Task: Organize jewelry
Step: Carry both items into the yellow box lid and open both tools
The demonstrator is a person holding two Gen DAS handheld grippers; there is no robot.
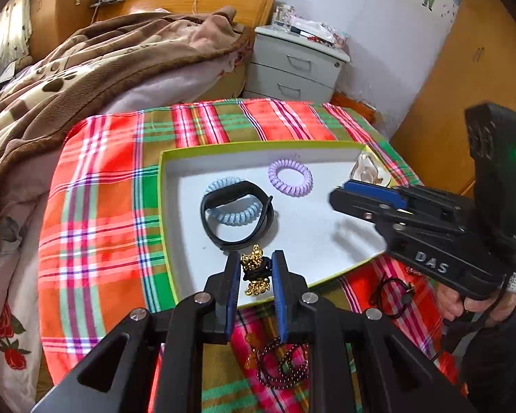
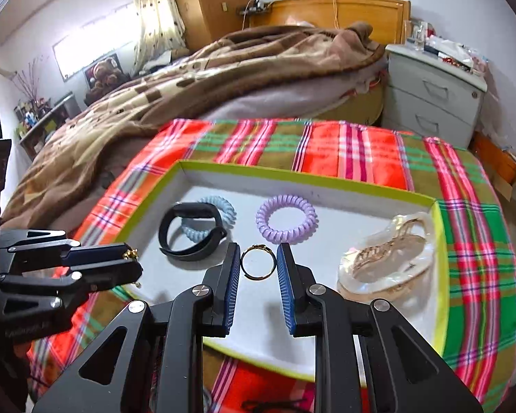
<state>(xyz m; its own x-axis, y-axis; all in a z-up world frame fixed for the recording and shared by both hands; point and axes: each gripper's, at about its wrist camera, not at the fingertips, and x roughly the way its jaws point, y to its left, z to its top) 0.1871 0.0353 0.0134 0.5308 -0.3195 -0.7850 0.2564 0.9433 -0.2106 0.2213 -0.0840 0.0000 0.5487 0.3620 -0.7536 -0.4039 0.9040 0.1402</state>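
Note:
A white tray [image 1: 175, 179] with a lime-green rim [image 2: 292, 175] lies on a plaid cloth. My left gripper [image 1: 256, 270] is shut on a black hair tie with gold charms [image 1: 256, 268] over the tray's near edge. In the right wrist view the left gripper [image 2: 134, 261] shows at the left, a gold charm [image 2: 130, 254] at its tip. My right gripper [image 2: 258, 266] is shut on a thin gold ring [image 2: 258, 278] above the tray floor. In the left wrist view the right gripper [image 1: 340, 192] reaches in from the right, and the ring is hidden there.
In the tray lie a blue coil tie [image 2: 223, 208] under a black wristband [image 2: 175, 241], a purple coil tie [image 2: 285, 220] and a pearly claw clip [image 2: 388, 261]. A dark bead bracelet [image 1: 285, 364] and a black cord [image 1: 392, 296] lie on the cloth [image 1: 103, 206]. Bed and nightstand [image 1: 292, 65] stand behind.

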